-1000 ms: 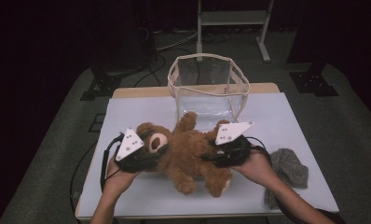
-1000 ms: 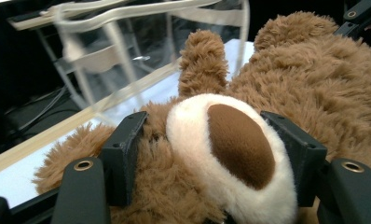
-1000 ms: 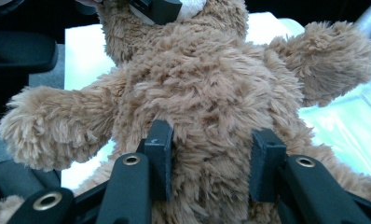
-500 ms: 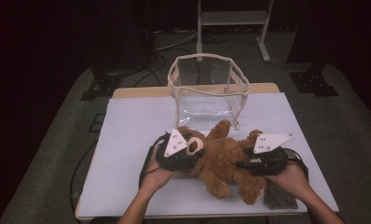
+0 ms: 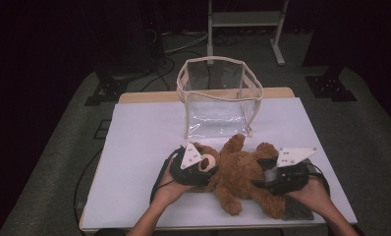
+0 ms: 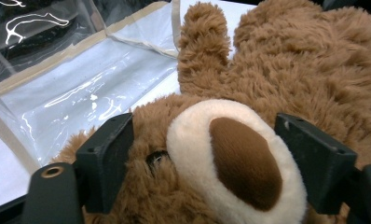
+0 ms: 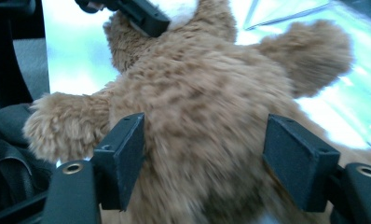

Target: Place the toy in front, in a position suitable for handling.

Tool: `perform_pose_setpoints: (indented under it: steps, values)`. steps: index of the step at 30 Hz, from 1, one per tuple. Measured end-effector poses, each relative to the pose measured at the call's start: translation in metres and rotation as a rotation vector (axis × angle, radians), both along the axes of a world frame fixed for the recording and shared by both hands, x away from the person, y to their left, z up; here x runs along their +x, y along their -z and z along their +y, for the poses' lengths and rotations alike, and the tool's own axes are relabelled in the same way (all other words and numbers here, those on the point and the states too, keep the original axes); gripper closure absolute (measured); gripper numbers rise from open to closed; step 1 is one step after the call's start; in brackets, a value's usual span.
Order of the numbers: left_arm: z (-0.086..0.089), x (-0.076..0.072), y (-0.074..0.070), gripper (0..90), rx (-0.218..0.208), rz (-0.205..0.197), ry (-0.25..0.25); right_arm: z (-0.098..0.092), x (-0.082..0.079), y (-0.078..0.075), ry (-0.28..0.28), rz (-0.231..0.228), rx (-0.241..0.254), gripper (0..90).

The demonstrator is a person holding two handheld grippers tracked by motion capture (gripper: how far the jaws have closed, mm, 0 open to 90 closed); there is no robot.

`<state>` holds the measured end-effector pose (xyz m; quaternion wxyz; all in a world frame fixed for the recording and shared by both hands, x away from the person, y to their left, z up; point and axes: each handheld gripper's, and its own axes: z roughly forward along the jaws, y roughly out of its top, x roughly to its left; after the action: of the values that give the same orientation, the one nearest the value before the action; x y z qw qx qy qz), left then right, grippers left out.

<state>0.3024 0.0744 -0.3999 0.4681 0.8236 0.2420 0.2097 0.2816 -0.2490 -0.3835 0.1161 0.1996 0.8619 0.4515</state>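
— Where's the teddy bear (image 5: pixel 240 174) sitting?

— It's lying on its back on the white counter (image 5: pixel 139 147), long axis running across, just in front of the clear plastic bag (image 5: pixel 218 98). My left gripper (image 5: pixel 203 169) is straddling its head and my right gripper (image 5: pixel 262 172) its belly.

— Gripping?

— No, both have just been opening and are standing released around the soft, shaggy fur.

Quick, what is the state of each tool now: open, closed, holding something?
Left tool: jaws just opened, standing around the teddy bear head, not gripping.
Right tool: jaws just opened, standing around the bear's body, not gripping.
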Motion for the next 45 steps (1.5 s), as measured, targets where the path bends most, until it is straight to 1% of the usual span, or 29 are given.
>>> perform_pose_setpoints:
  steps: [1, 2, 3, 5, 6, 7, 8, 9, 12, 16, 19, 22, 23, 24, 26, 27, 28, 29, 30, 31, 33, 36, 37, 38, 40, 42, 43, 44, 45]
  values:
    - [0.001, 0.0, 0.0, 19.4, -0.002, 0.001, 0.006, -0.018, -0.004, -0.003, 0.034, -0.013, 0.025, 26.4]
    - [0.001, 0.0, 0.0, 18.7, -0.002, 0.001, 0.006, -0.018, -0.004, -0.003, 0.034, -0.013, 0.025, 26.4]
    - [0.002, 0.0, 0.0, 17.8, 0.0, 0.004, 0.01, -0.039, -0.007, -0.005, 0.089, -0.017, 0.049, 26.0]
    - [0.002, -0.001, -0.002, 16.2, 0.005, 0.004, 0.018, -0.06, -0.009, -0.002, 0.153, -0.015, 0.056, 26.0]
    - [0.002, -0.001, -0.002, 16.1, 0.005, 0.004, 0.018, -0.06, -0.009, -0.002, 0.153, -0.015, 0.056, 26.0]
    - [0.003, -0.001, -0.003, 15.1, 0.007, 0.005, 0.02, -0.076, -0.009, 0.007, 0.197, 0.007, 0.047, 26.0]
    - [0.003, -0.001, -0.003, 13.1, 0.007, 0.005, 0.02, -0.076, -0.009, 0.007, 0.197, 0.007, 0.047, 26.0]
    - [0.005, -0.001, -0.005, 12.5, 0.008, 0.008, 0.021, -0.087, -0.008, 0.017, 0.235, 0.028, 0.023, 25.6]
    - [0.008, 0.0, -0.007, 10.8, 0.01, 0.006, 0.027, -0.096, -0.005, 0.033, 0.271, 0.059, 0.0, 25.2]
    - [0.013, 0.0, -0.01, 10.2, 0.016, -0.001, 0.057, -0.096, -0.002, 0.045, 0.277, 0.076, -0.029, 25.1]
    - [0.02, -0.001, -0.014, 10.0, 0.02, -0.017, 0.083, -0.091, 0.005, 0.059, 0.269, 0.097, -0.072, 25.1]
    - [0.025, -0.001, -0.015, 9.2, 0.025, -0.018, 0.088, -0.089, 0.007, 0.064, 0.264, 0.103, -0.104, 25.1]
    - [0.03, 0.0, -0.015, 9.1, 0.017, -0.014, 0.09, -0.089, 0.007, 0.065, 0.261, 0.106, -0.115, 29.2]
    - [0.03, 0.0, -0.015, 9.1, 0.017, -0.014, 0.09, -0.089, 0.007, 0.065, 0.261, 0.106, -0.115, 29.2]
    - [0.034, 0.002, -0.014, 9.1, 0.015, -0.005, 0.094, -0.089, 0.007, 0.068, 0.242, 0.106, -0.144, 37.6]
    - [0.037, 0.004, -0.011, 9.1, 0.028, 0.0, 0.095, -0.092, 0.007, 0.07, 0.242, 0.135, -0.116, 44.3]
    - [0.037, 0.004, -0.011, 9.2, 0.028, 0.0, 0.095, -0.092, 0.007, 0.07, 0.242, 0.135, -0.116, 44.3]
    - [0.04, 0.006, -0.009, 9.2, 0.05, 0.004, 0.101, -0.097, 0.007, 0.071, 0.233, 0.139, -0.101, 50.8]
    - [0.04, 0.006, -0.009, 9.2, 0.05, 0.004, 0.101, -0.097, 0.007, 0.071, 0.233, 0.139, -0.101, 50.8]
    - [0.044, 0.008, -0.006, 9.2, 0.047, 0.018, 0.103, -0.101, 0.007, 0.071, 0.232, 0.151, -0.094, 58.7]
    - [0.046, 0.01, -0.003, 9.6, 0.033, 0.032, 0.115, -0.103, 0.009, 0.07, 0.238, 0.163, -0.091, 64.4]
    - [0.047, 0.01, -0.001, 15.8, 0.021, 0.05, 0.138, -0.103, 0.009, 0.069, 0.247, 0.167, -0.096, 67.0]
    - [0.047, 0.008, 0.002, 18.5, 0.012, 0.058, 0.162, -0.104, 0.008, 0.066, 0.262, 0.158, -0.105, 68.2]
    - [0.047, 0.008, 0.002, 22.2, 0.012, 0.058, 0.162, -0.104, 0.008, 0.066, 0.262, 0.158, -0.105, 68.2]
    - [0.047, 0.005, 0.003, 23.2, 0.021, 0.061, 0.172, -0.112, 0.005, 0.06, 0.3, 0.132, -0.091, 68.7]
    - [0.047, 0.004, 0.003, 23.6, 0.025, 0.06, 0.175, -0.12, 0.003, 0.052, 0.316, 0.123, -0.053, 68.7]
    - [0.047, 0.004, 0.003, 23.6, 0.025, 0.059, 0.174, -0.12, 0.003, 0.052, 0.316, 0.123, -0.053, 68.7]
    - [0.047, 0.004, 0.004, 23.7, 0.018, 0.058, 0.169, -0.125, 0.001, 0.042, 0.31, 0.111, -0.008, 68.6]
    - [0.047, 0.004, 0.004, 23.7, 0.017, 0.06, 0.166, -0.124, -0.001, 0.035, 0.299, 0.099, 0.01, 68.7]
